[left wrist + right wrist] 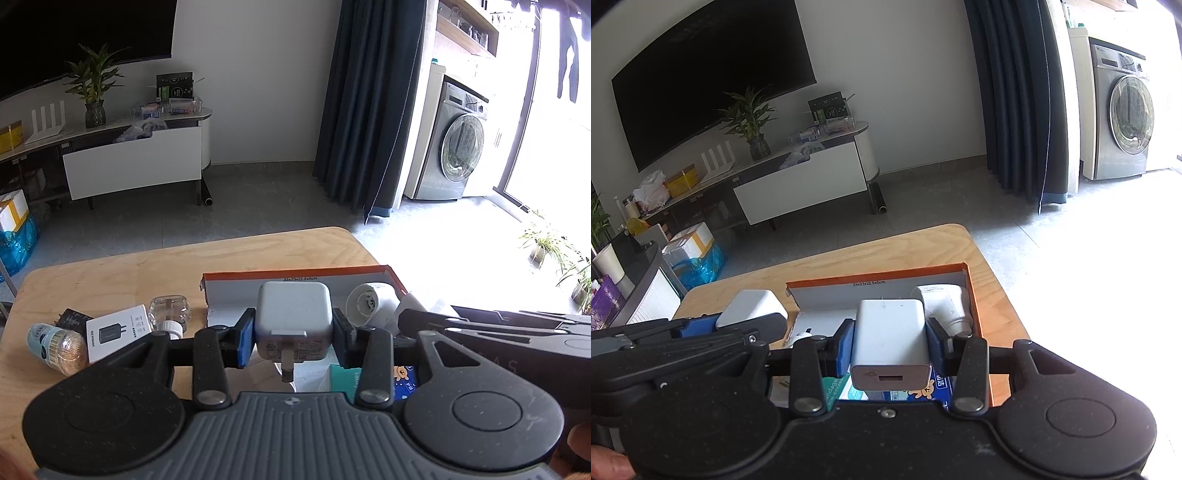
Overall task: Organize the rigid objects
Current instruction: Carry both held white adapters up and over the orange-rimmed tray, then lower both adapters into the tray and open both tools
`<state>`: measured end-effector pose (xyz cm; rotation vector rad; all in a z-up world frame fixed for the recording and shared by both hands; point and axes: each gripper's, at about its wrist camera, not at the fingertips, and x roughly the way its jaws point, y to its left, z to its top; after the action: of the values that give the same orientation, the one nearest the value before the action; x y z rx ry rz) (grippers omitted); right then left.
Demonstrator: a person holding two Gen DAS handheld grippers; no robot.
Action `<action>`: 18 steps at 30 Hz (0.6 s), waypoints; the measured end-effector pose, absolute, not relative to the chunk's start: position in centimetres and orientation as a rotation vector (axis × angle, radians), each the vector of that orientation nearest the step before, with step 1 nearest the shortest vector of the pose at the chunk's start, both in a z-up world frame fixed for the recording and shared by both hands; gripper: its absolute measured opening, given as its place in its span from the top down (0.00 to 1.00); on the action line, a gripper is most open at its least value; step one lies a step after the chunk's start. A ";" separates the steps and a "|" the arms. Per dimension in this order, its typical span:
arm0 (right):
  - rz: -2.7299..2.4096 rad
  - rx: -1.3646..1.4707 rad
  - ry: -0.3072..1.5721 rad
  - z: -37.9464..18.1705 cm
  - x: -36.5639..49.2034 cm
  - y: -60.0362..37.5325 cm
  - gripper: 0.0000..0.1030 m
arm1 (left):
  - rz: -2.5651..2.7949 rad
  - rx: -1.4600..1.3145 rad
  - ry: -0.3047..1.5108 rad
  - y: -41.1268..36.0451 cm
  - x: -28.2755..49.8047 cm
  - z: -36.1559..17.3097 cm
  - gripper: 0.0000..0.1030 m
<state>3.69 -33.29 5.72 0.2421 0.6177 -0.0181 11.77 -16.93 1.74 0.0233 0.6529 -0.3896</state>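
in the left wrist view, the left gripper (294, 334) clamps a white plug charger (293, 321) between its blue pads, prongs toward the camera, above the near edge of the orange box (295, 280) on the wooden table (110, 273). in the right wrist view, the right gripper (890, 349) grips a white usb charger (891, 341) over the same box.

White square plastic charger with metal prongs (293, 319); white rectangular plastic charger with USB port (891, 341). Gripper pads (246, 341): blue on black bodies. Shallow cardboard box (397, 277): orange outside, white inside. Wooden table (110, 273): pale tan, faint grain. Small white carton with black charger print (118, 332). Curtain (369, 103): dark blue. Washing machine (452, 147): silver-grey.
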 end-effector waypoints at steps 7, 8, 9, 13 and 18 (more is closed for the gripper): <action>-0.012 0.241 0.634 5.3 5.1 -33.1 0.51 | -0.389 0.023 0.662 -17.0 12.6 1.5 0.59; -0.013 0.241 0.636 5.2 5.4 -33.1 0.51 | -0.388 0.022 0.663 -17.0 12.7 1.5 0.59; -0.013 0.242 0.638 5.2 5.6 -33.1 0.51 | -0.387 0.021 0.665 -17.0 12.9 1.4 0.59; -0.013 0.242 0.647 4.9 6.3 -33.0 0.51 | -0.385 0.020 0.671 -17.0 13.4 1.3 0.59; -0.014 0.251 0.659 4.5 7.1 -33.0 0.51 | -0.384 0.011 0.683 -17.0 13.9 0.9 0.59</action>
<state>7.06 -32.99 4.54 0.2507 0.6593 -0.0142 13.86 -17.00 0.85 0.0107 0.6831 -0.3837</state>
